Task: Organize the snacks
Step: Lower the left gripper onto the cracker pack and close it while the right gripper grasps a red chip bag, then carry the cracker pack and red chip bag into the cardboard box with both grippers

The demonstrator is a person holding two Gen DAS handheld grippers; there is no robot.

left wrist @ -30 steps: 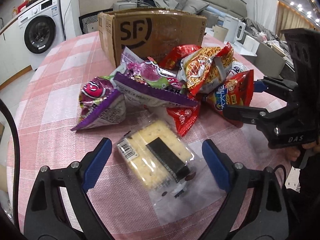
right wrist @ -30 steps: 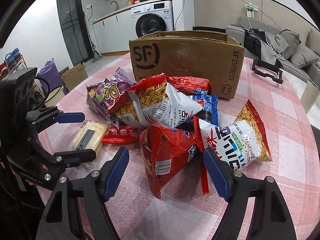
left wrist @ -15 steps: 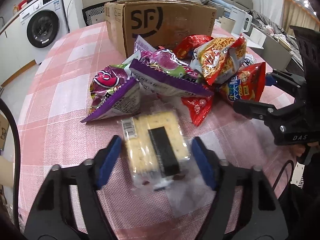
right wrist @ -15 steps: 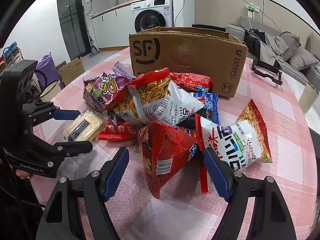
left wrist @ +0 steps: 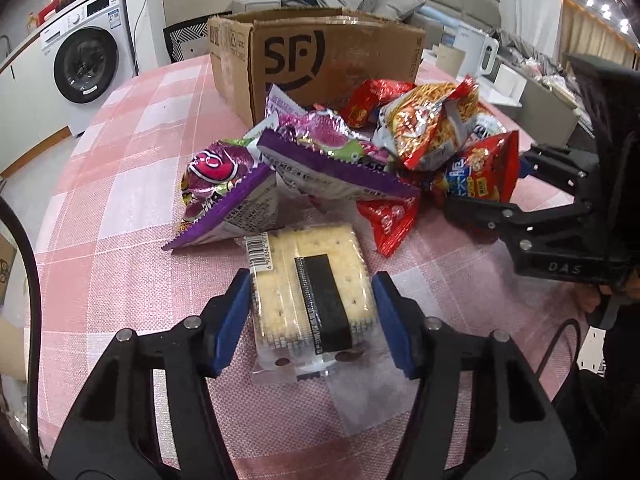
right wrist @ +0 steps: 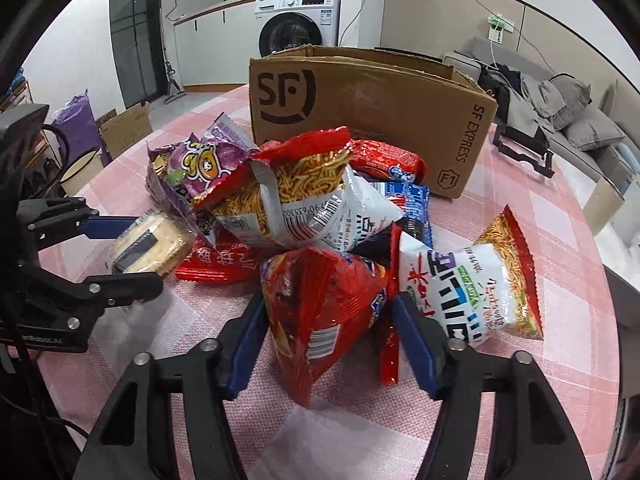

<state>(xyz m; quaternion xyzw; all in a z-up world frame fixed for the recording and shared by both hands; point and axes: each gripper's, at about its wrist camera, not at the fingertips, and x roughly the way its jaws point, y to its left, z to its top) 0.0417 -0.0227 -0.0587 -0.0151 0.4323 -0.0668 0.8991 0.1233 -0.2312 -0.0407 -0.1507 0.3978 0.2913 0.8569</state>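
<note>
The clear-wrapped pack of pale square crackers (left wrist: 312, 280) lies on the pink checked counter (left wrist: 120, 280) near the snack pile, clenched between the left tongs (left wrist: 313, 322), while the right tongs (right wrist: 328, 338) pinch the red crinkly chip bag (right wrist: 320, 304); next, probably lifting both toward the far brown cardboard box (left wrist: 320, 60).

A heap of snack bags (right wrist: 304, 208) lies on the surface (left wrist: 120, 280), right in front of the box (left wrist: 320, 60). The cracker pack (left wrist: 312, 284) lies in front of the heap. Behind the box stands a washing machine (right wrist: 300, 20).
</note>
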